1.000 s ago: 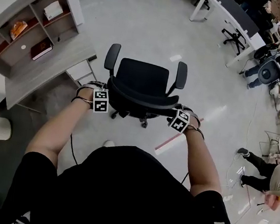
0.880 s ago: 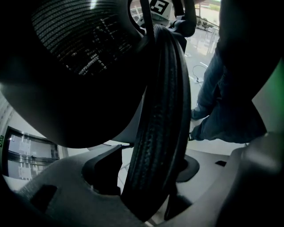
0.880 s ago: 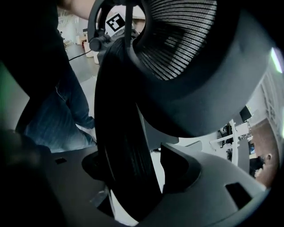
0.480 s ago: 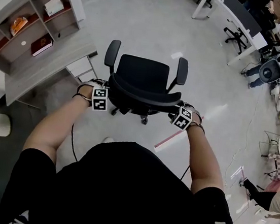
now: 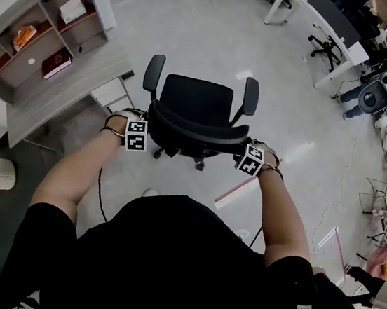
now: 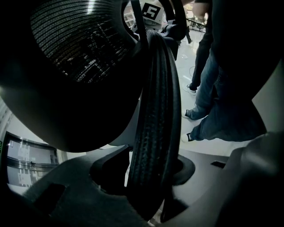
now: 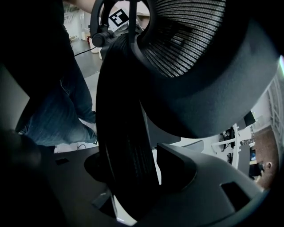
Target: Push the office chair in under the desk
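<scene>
Between both pairs of jaws, just narrowed, the backrest rim [image 6: 155, 111] is enclosed, unclamped.
Pushed now, the office chair [image 5: 198, 108] may be skewed.

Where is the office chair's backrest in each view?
Head view: backrest, centre, curved bar below the seat.
Left gripper view: backrest, ribbed edge upright at centre, mesh upper left.
Right gripper view: backrest, ribbed edge left of centre, mesh upper right.
Shared landmark: person's jeans, right in left gripper view, left in right.
</scene>
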A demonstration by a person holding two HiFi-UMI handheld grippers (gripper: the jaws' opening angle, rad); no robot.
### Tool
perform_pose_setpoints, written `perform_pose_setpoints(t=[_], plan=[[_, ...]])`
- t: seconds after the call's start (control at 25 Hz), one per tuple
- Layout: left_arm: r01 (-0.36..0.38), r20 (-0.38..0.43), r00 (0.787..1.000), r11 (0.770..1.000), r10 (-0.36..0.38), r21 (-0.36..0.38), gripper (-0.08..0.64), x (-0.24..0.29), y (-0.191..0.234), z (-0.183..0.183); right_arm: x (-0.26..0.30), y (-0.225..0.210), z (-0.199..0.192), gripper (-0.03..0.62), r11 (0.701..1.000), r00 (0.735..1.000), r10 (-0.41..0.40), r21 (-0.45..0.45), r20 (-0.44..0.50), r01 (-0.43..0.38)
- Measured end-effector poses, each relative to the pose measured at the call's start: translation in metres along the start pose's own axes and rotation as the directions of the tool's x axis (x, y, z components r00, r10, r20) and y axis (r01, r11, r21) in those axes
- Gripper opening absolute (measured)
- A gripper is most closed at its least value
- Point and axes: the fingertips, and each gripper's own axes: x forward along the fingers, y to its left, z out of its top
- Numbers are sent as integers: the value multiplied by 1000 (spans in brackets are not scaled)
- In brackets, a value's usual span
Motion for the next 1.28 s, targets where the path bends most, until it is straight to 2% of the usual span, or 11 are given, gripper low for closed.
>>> perform_pose_setpoints(t=[0.64, 1.28], plan=[[35, -24, 999, 999, -35, -9, 190, 0, -6, 0, 1, 5, -6, 205, 997, 999, 36, -66, -21, -37], [32, -51, 998, 997, -35, -71, 190, -1, -13, 9, 0, -5, -18, 189, 989, 998, 54, -138, -24, -57]])
